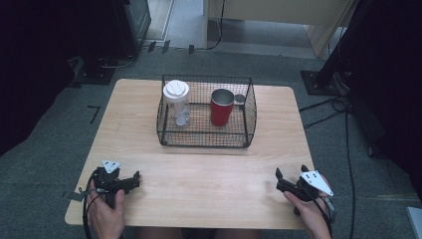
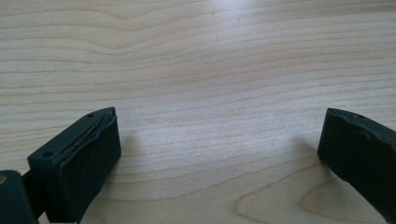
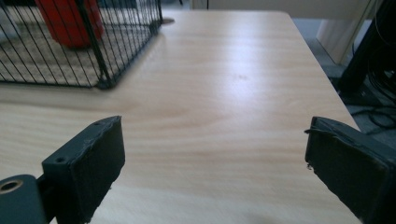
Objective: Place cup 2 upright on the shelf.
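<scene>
No readable text, label, brand or number on anything.

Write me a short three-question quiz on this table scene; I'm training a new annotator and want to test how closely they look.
1. True or false: the red cup stands inside the wire basket.
2. What sits to the left of the red cup in the high view? A) a clear bottle with a white lid B) a blue bowl C) a banana
3. Fill in: the left gripper and the right gripper both hover with jaws ____ and nothing between them.

Key
1. True: the cup stands upright within the mesh walls.
2. A: the clear bottle with a white lid stands in the basket's left part.
3. Open: bare wooden table shows between each pair of jaws.
</scene>
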Demonstrator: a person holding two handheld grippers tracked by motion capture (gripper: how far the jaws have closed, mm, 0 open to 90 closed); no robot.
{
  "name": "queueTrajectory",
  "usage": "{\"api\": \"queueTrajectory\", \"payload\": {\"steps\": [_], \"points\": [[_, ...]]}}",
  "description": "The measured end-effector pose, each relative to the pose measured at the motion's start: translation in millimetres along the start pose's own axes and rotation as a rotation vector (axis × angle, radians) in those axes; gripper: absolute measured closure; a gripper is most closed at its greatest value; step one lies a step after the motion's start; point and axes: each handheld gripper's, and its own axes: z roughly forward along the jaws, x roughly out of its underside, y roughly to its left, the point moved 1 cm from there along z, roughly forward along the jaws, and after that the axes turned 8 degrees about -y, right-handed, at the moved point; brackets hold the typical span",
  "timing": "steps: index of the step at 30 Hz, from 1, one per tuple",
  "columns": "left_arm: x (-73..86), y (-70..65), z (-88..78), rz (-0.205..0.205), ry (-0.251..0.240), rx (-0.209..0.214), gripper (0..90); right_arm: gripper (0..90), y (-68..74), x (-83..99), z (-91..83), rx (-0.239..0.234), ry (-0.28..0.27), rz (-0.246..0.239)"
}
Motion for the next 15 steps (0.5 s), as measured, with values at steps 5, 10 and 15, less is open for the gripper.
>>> {"api": "queueTrajectory", "payload": {"steps": [5, 10, 15], "points": [[0.0, 0.0, 0.0, 0.000, 0.000, 0.000, 0.1, 5.4, -5.5, 5.5, -0.8, 0.001, 0.213, -0.088], [-0.6, -2.3, 0.7, -0.012, 0.000, -0.016, 0.1, 4.1, -12.6, 8.6, 3.8, -0.029, 0.340, -0.064], [-0.6, -2.4, 0.8, -0.013, 0.000, -0.017, 0.1, 4.0, -14.7, 8.4, 4.7, -0.031, 0.346, -0.053]]}}
